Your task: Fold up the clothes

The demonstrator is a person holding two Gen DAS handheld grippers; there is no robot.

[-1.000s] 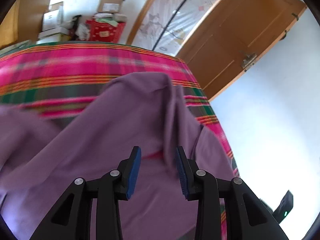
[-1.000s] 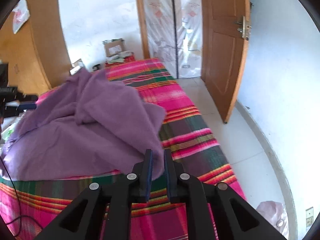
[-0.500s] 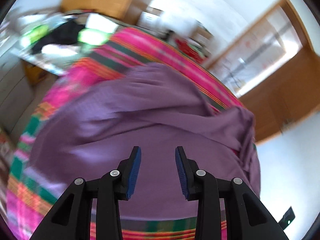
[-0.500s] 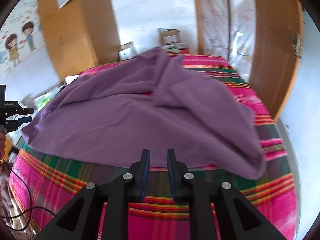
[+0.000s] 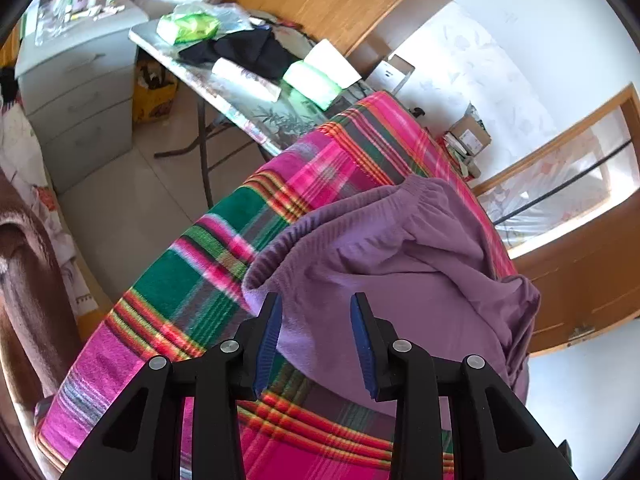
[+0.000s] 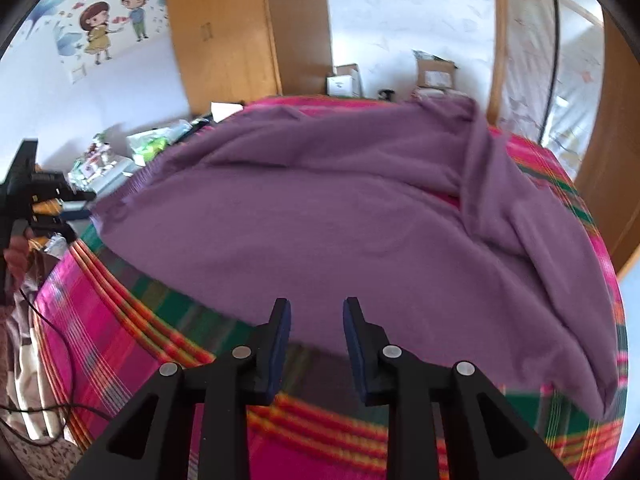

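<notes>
Your left gripper (image 5: 316, 342) is spread wide over the purple garment's (image 5: 400, 280) elastic waistband; your right gripper (image 6: 316, 340) also gapes, empty, the garment lying just ahead on the plaid blanket (image 6: 132, 336).

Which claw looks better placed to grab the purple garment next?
Probably the left claw: it is open with the purple garment's ribbed hem corner right at its fingertips. The right claw, also open, faces only a plain stretch of the near edge.
</notes>
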